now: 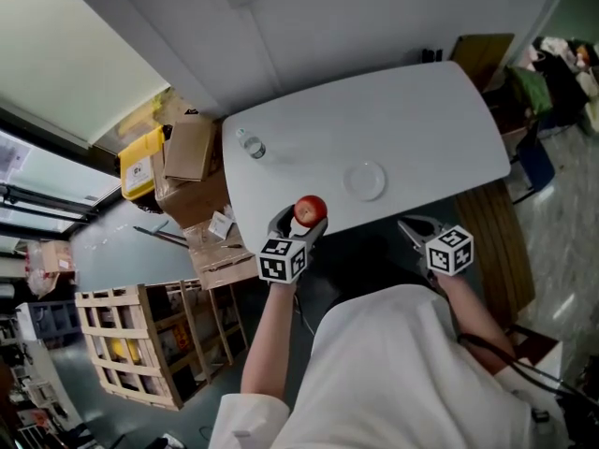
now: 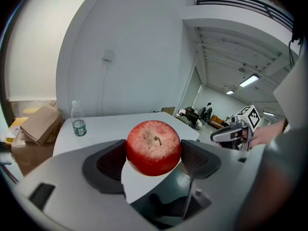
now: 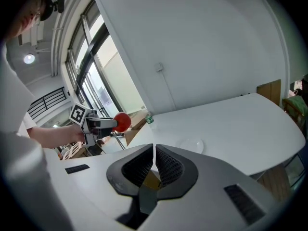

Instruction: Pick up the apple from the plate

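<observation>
One apple [image 1: 310, 210] clamped, apparently over table [image 1: 412, 120] edge

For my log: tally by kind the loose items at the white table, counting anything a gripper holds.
1 red apple, clamped in the left gripper above the table's near edge
1 small round white plate, nothing on it, on the white table
1 clear plastic water bottle, upright on the table
Total: 3

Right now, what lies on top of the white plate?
Nothing: the plate is bare and fully in view. The apple is clamped in the left gripper, away from it.
</observation>
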The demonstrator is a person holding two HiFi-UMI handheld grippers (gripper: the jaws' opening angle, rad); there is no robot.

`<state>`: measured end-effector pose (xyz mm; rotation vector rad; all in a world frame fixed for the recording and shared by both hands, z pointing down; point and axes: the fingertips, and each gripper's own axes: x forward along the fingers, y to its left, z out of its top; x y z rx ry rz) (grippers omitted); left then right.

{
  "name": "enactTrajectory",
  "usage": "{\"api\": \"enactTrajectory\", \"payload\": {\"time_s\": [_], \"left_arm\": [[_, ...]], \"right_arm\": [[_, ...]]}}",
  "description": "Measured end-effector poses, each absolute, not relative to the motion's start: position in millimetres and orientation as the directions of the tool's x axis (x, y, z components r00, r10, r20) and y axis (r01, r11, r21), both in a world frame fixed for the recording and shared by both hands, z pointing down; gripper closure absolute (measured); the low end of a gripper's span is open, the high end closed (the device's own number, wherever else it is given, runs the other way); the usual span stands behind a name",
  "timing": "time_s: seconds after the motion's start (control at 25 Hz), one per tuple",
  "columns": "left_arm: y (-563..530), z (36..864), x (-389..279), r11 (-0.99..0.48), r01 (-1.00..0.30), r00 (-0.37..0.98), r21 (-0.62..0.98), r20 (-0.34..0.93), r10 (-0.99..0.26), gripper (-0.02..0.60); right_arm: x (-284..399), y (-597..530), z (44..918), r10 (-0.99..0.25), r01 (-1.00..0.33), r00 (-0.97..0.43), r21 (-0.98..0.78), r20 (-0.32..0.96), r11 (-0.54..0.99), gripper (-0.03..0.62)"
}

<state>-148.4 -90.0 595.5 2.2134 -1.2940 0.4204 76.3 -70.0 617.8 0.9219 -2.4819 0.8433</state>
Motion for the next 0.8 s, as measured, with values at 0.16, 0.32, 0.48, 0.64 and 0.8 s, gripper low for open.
{"api": "enactTrajectory", "payload": {"time_s": [0.16,0.32,0.48,0.64,0.8], "left_arm": [[-84,589,-149,-0.395,-0.869,0.495,0.300,0.509,-0.704,0.224],[-78,583,-141,-0.402,-0.854,0.520,0.332,0.486,-0.703,0.224],[-80,578,-138,-0.375,-0.857,0.510,0.354,0.471,-0.720,0.224],[-87,570,-130,-0.348,-0.863,0.493,0.366,0.458,-0.740,0.224],[-91,564,-121,-0.331,-0.873,0.473,0.359,0.455,-0.755,0.224]], "right_arm": [[82,-73,611,-0.485,-0.685,-0.721,-0.405,0.495,0.605,0.556],[88,-78,605,-0.499,-0.682,-0.726,-0.402,0.473,0.611,0.554],[97,-88,601,-0.502,-0.678,-0.732,-0.416,0.461,0.607,0.556],[114,-98,595,-0.491,-0.665,-0.742,-0.408,0.457,0.625,0.556],[130,-108,592,-0.492,-0.660,-0.746,-0.401,0.449,0.635,0.556]]}}
